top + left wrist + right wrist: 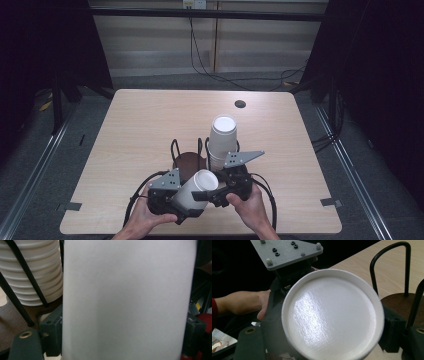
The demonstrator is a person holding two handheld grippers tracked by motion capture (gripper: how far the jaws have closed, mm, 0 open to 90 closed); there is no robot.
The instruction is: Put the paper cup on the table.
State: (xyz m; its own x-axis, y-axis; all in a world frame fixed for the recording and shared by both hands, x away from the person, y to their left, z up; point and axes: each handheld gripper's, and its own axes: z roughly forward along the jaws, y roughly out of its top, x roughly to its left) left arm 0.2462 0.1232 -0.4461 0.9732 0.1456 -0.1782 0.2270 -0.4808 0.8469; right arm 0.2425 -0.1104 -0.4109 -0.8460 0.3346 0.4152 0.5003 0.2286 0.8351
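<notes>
Gripping a white cup [196, 189], the left tool [192, 199] faces the cup stack [222, 141] in its wire rack [187, 159]; right tool's state unclear.

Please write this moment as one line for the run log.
left gripper: shut on paper cup | right gripper: at cup's base | cup stack: in rack

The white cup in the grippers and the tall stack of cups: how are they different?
The single white cup lies tilted on its side; the stack of cups stands upright.
The single cup is one cup alone, held off the table by the left gripper; the stack is many cups nested together, resting in the black wire holder.
The stack rises taller than the single cup.
Both are plain white.
</notes>
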